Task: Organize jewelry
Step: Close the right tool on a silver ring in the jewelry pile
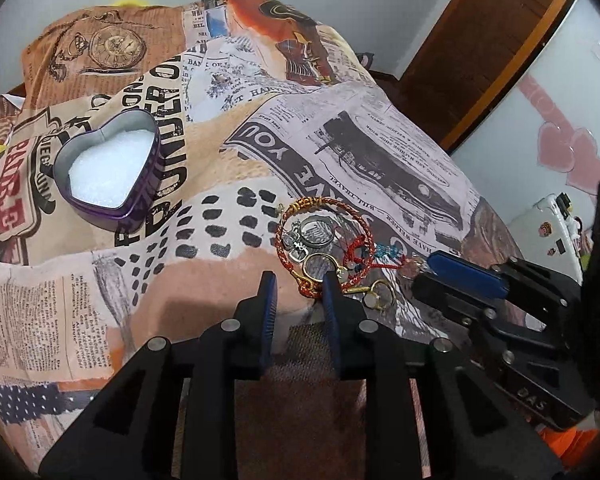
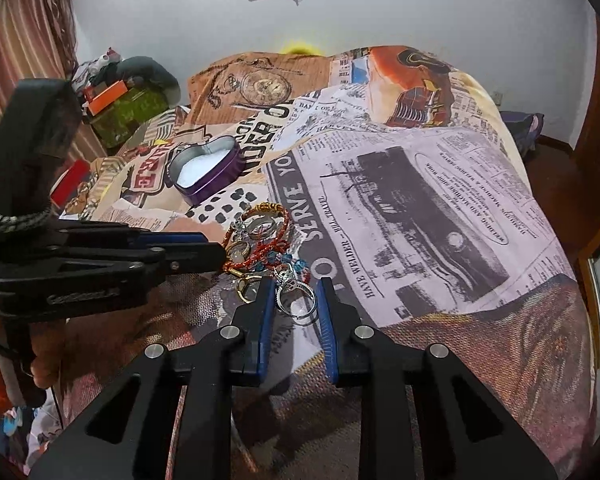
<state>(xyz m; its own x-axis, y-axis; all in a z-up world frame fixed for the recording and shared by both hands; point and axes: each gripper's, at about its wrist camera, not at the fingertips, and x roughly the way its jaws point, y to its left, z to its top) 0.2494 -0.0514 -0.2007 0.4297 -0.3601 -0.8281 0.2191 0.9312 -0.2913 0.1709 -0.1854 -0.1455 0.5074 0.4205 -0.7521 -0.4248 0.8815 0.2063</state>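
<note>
Both sets of jaws are nearly closed. The left gripper (image 1: 299, 280) has a small gap between its blue pads, and only cloth shows in that gap. Its right-hand finger sits at the near edge of the jewelry pile. The right gripper (image 2: 295, 286) holds a silver ring (image 2: 298, 288) between its pads, which press on the ring's two sides. The ring lies low on the cloth at the near end of the pile.

Everything rests on a big cloth cover printed with old newspaper pictures (image 1: 360, 152). It is bumpy and spreads over the whole surface.

Farther back, on the left gripper's side, sits a heart-shaped purple metal tin (image 1: 140, 200). It is open, with a white foam pad (image 1: 108, 168) inside and nothing on the pad. The tin is well apart from the pile.

The pile lies just in front of both grippers. The biggest piece is a round bracelet of red and gold braided cord (image 1: 312, 203). Inside its loop lie some silver rings (image 1: 312, 232). A thin gold ring (image 1: 318, 255) lies at its near edge, beside the left gripper's finger. Small blue beads (image 1: 384, 250) on red thread lie between the bracelet and the right gripper.
</note>
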